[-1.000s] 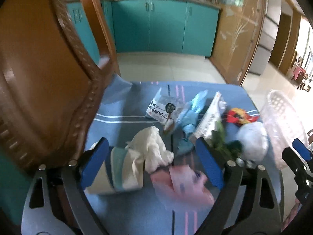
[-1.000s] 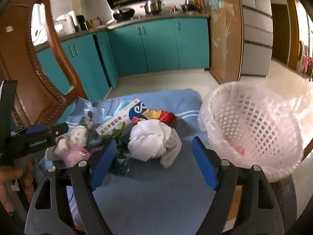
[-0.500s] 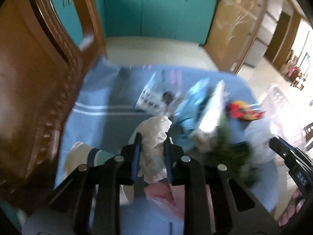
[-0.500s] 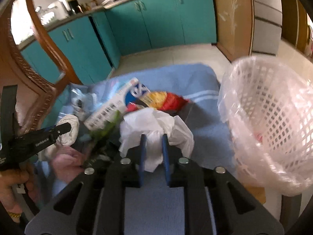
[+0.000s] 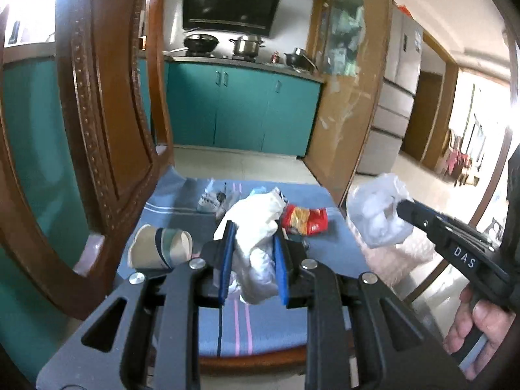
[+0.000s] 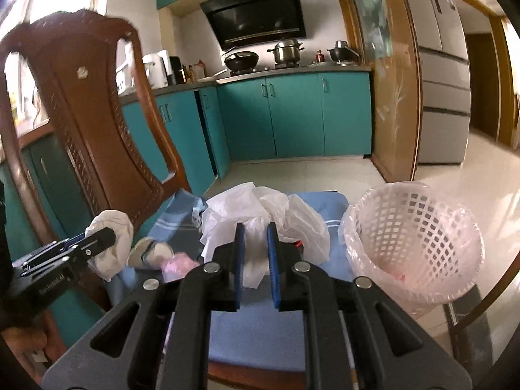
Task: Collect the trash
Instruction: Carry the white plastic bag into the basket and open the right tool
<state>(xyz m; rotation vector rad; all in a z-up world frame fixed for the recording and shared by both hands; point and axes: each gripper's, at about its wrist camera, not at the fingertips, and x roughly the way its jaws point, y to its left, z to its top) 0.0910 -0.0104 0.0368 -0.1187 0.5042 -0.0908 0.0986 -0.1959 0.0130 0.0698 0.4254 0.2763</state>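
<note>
- Our right gripper (image 6: 254, 250) is clamped on a crumpled white plastic bag (image 6: 260, 217), lifted clear of the blue cloth (image 6: 276, 334).
- Our left gripper (image 5: 252, 261) is pinched shut on a wad of white tissue (image 5: 256, 227), also up in the air.
- The thing the next move hangs on: the pink mesh basket (image 6: 412, 247) with its clear liner sits off to the right of the right gripper, near it and a bit lower, mouth tilted toward us. So we'd guess the right hand gets there first; the left has to cross over the whole pile.
- Neither wad has much of a long axis, both just bunched and drooping below the pads, so orientation shouldn't matter for the drop.
- Inside the basket we can only make out a small pinkish scrap near the bottom; otherwise it looks pretty bare.
- Left on the cloth: a paper cup (image 5: 159, 250) lying on its side, a red snack wrapper (image 5: 304, 219), a pink crumpled bit (image 6: 178, 265), plus some packets further back.
</note>
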